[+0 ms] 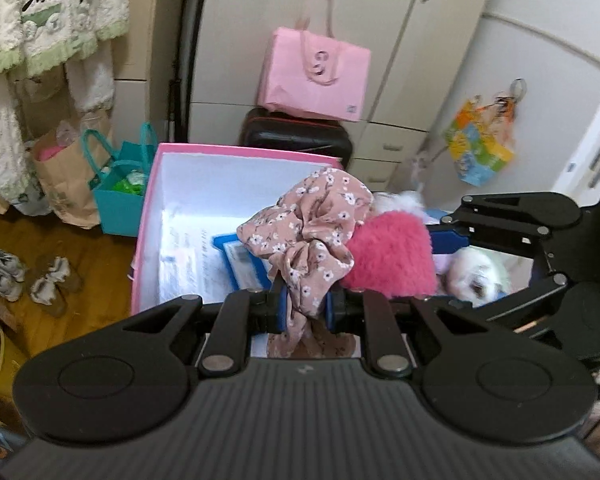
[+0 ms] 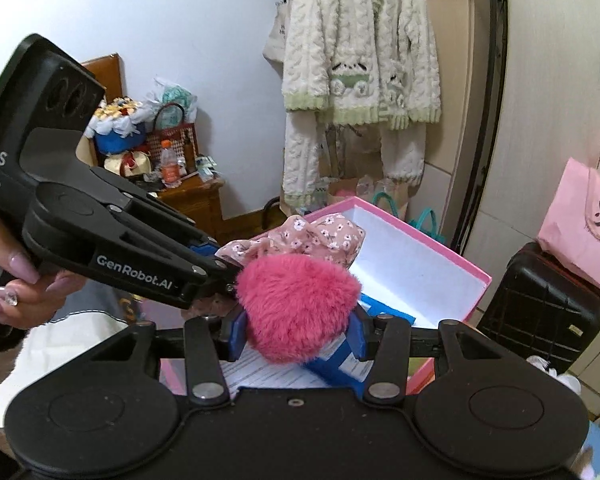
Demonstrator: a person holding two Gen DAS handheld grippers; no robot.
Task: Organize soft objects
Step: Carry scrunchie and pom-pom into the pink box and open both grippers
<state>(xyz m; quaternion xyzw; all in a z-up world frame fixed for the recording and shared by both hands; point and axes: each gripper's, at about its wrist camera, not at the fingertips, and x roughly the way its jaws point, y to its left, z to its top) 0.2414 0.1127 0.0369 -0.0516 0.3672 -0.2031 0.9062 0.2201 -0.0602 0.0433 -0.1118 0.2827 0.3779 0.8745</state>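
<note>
**Inspector A:** We start with the floral scrunchie [image 1: 312,232]. The left gripper [image 1: 303,304] is closed tight on it, blue pads pinching the fabric, with a tail hanging below the jaws and the ruffled bulk bunched just ahead of them.

**Inspector B:** Confirmed from the right wrist view: the left gripper [image 2: 220,268] comes in from the left with the scrunchie [image 2: 300,240] spilling past its tip. Its long axis we read as running roughly along the gripper's fingers, though the folds make that hard to fix.

**Inspector A:** Next, the pink fluffy pom [image 2: 296,308]. The right gripper [image 2: 298,336] stands partly open, and its blue pads press on either side of the pom, so we record it as held. The pom is rounded; we cannot give it a direction.

**Inspector B:** In the left wrist view the pom [image 1: 388,256] sits just right of the scrunchie and touches it, with the right gripper [image 1: 452,240] reaching in from the right.

**Inspector A:** Both items hang over the open pink box [image 1: 152,216], white inside, with papers and a blue-edged card [image 1: 240,256] on its floor.

**Inspector B:** Beyond the box [image 2: 452,256] we note a black suitcase [image 2: 540,304] carrying a pink bag [image 2: 580,224], and a hand [image 2: 24,292] on the left gripper's grip.
</note>
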